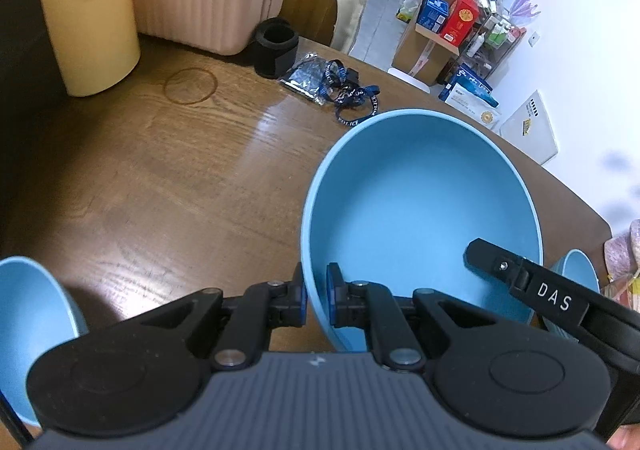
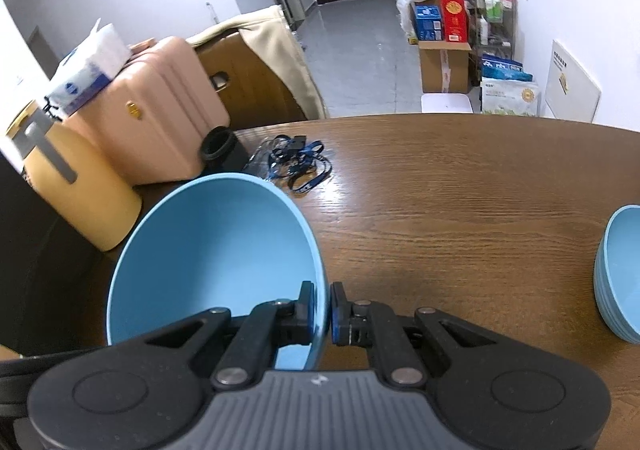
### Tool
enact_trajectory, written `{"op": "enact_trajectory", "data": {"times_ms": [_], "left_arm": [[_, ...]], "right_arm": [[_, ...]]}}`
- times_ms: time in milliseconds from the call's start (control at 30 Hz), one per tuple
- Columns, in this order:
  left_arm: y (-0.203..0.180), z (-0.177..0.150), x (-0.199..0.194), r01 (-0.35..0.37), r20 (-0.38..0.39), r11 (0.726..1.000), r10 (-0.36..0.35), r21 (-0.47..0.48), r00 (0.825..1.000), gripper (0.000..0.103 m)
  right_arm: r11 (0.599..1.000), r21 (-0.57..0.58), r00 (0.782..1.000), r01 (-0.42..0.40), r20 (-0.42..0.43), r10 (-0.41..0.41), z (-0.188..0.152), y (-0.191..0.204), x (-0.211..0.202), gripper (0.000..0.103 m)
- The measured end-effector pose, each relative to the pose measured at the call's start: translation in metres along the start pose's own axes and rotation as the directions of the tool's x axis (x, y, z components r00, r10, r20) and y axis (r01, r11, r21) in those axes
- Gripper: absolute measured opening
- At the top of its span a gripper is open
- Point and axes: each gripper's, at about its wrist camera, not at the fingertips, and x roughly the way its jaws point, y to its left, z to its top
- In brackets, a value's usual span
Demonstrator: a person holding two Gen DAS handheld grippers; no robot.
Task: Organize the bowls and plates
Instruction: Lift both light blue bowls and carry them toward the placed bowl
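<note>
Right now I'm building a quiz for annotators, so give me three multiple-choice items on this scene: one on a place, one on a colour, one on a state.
1. Where does the tangled blue lanyard lie?
A. On the brown wooden table
B. Inside the bowl
C. On the floor

2. What colour is the large round plastic bowl that both grippers hold?
A. Pink
B. Light blue
C. Yellow

3. How does the left gripper stand?
A. Wide open above the bowl
B. Shut on nothing
C. Shut on the bowl's rim

Answers: 1 A, it lies on the tabletop beside the black cylindrical cup. 2 B, its inside and wall are light blue in both views. 3 C, the bowl wall sits between its pads, and the right gripper clamps the opposite rim the same way.
</note>
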Motion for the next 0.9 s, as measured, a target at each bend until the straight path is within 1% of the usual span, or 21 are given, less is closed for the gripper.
{"op": "enact_trajectory", "data": {"times_ms": [500, 600, 767, 900], "left_arm": [[0.038, -0.033, -0.043, 0.014, 0.017, 1.0, -0.014, -0.012, 1.0, 0.01], [0.05, -0.04, -0.049, 0.017, 0.012, 1.0, -0.017, -0.014, 1.0, 0.011], [0.075, -0.054, -0.059, 0.029, 0.008, 0.999, -0.029, -0.044, 1.0, 0.011], [0.093, -0.064, -0.068, 0.023, 0.01, 0.998, -0.022, -0.059, 1.0, 0.011]], "right_arm": [[0.998, -0.053, 0.999, -0.033, 0.011, 0.034, -0.036, 0.037, -0.035, 0.008], [0.997, -0.066, 0.999, -0.037, 0.005, 0.038, -0.048, 0.047, -0.041, 0.008], [0.995, -0.088, 0.999, -0.053, -0.004, 0.053, -0.065, 0.066, -0.047, 0.008], [0.993, -0.101, 0.998, -0.068, -0.014, 0.067, -0.077, 0.082, -0.049, 0.008]]}}
